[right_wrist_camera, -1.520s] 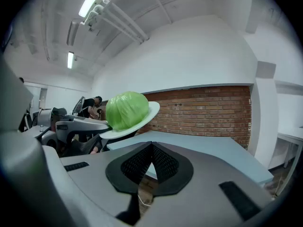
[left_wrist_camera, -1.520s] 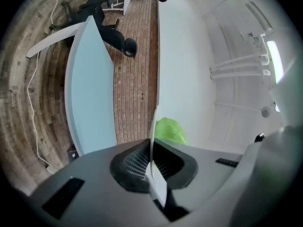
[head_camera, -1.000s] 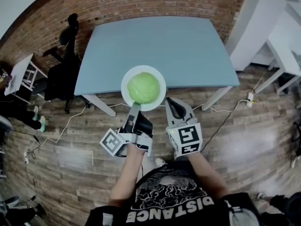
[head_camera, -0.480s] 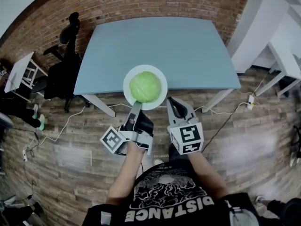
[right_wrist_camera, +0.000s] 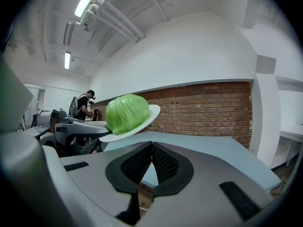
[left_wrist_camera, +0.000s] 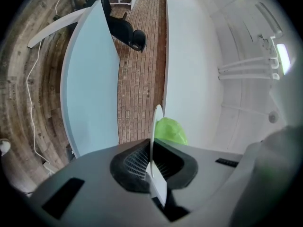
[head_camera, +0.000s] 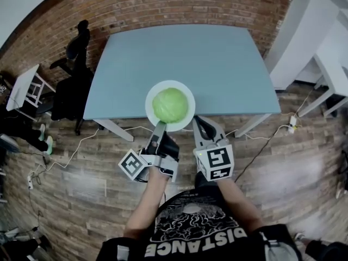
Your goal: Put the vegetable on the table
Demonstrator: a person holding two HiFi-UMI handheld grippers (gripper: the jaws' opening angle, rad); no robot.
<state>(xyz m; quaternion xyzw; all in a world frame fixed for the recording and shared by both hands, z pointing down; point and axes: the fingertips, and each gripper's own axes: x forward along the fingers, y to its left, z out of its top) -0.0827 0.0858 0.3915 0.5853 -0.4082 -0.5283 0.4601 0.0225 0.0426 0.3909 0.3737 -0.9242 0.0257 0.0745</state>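
A green cabbage [head_camera: 169,104] rests on a white plate [head_camera: 155,90], held in the air over the near edge of the light-blue table [head_camera: 179,64]. My left gripper [head_camera: 160,127] is shut on the plate's near rim; in the left gripper view the plate [left_wrist_camera: 155,126] runs edge-on between the jaws with the cabbage [left_wrist_camera: 170,130] behind it. My right gripper [head_camera: 199,125] hangs just right of the plate, shut on nothing. From the right gripper view the cabbage [right_wrist_camera: 125,112] and plate [right_wrist_camera: 147,116] sit tilted up at the left, above the table [right_wrist_camera: 213,150].
A black office chair [head_camera: 73,86] stands left of the table, beside a small white stand [head_camera: 24,88]. White furniture [head_camera: 315,42] is at the right. Cables [head_camera: 65,156] lie on the wooden floor. A brick wall [head_camera: 163,4] backs the table. A person [right_wrist_camera: 85,105] stands far off.
The plate with the cabbage has moved forward and slightly right, now reaching over the table's near edge. Both grippers advanced with it toward the table.
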